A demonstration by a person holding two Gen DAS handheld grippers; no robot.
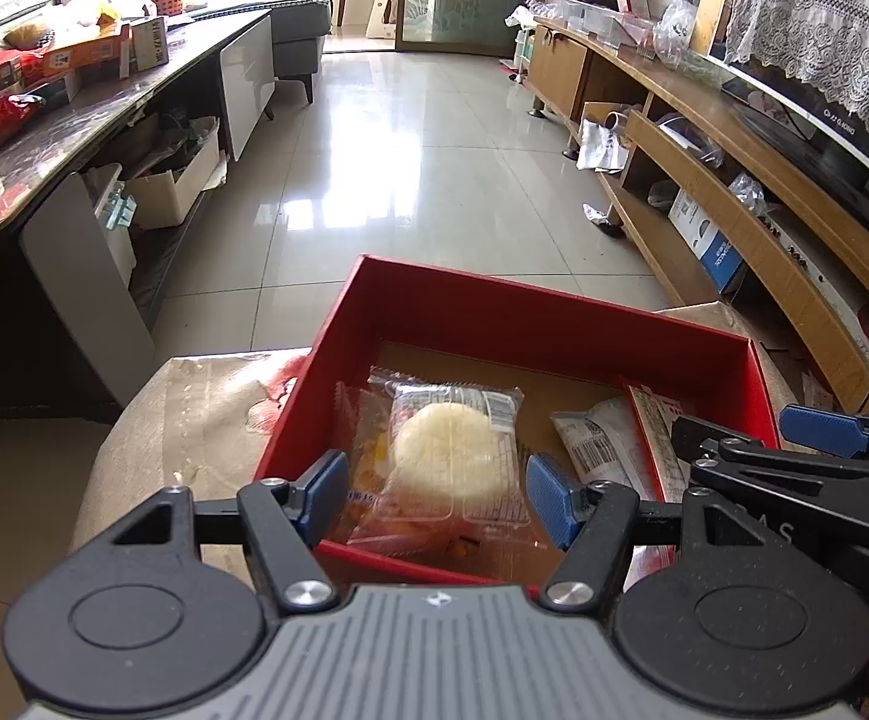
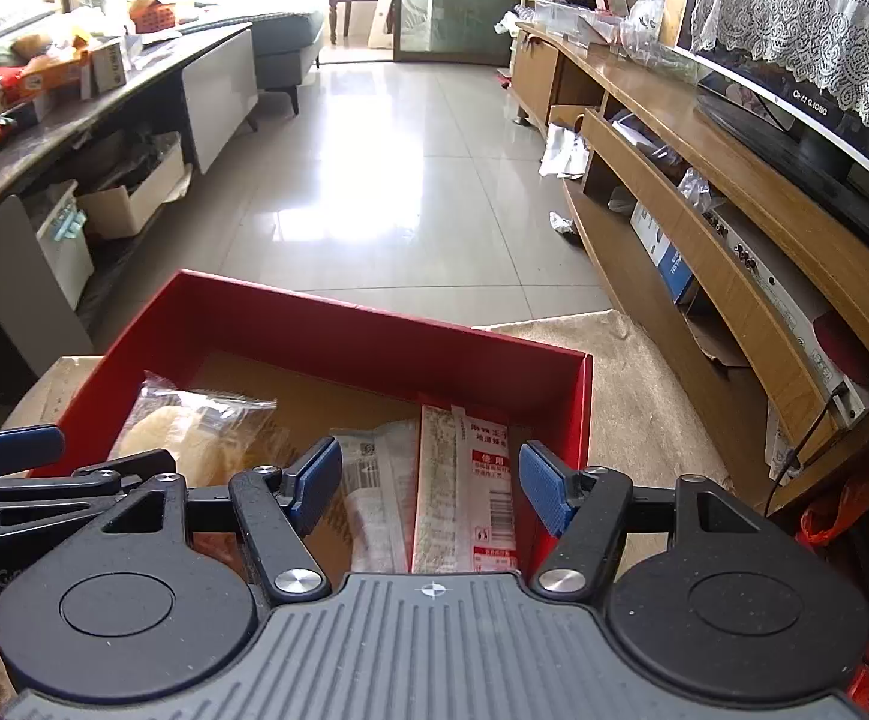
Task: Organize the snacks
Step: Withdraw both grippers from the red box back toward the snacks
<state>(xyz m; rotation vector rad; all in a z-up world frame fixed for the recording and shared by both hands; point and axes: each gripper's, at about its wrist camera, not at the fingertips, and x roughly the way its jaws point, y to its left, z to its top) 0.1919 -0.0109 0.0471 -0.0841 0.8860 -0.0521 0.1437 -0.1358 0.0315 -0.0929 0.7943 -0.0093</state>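
I am holding my left gripper [image 1: 437, 495] with its blue pads spread wide and gripping nothing, hovering over the near edge of the red box [image 1: 530, 309]. Straight ahead at twelve o'clock, between the pads, a round pale cake in a clear wrapper [image 1: 455, 450] is lying on top of an orange packet [image 1: 368, 480] on the box's cardboard floor. At two o'clock from it, a white packet with a barcode [image 1: 599, 438] is lying beside a red-and-white packet [image 1: 656, 426] against the right wall. My right gripper [image 2: 428, 492] is also hanging released and empty, just beside the left one, its pads framing the white packet [image 2: 374, 480] and the red-and-white packet [image 2: 464, 480]. The box is sitting on a beige cloth [image 2: 632, 396]; beyond it, at twelve o'clock, the tiled floor [image 2: 386, 180] is shining.
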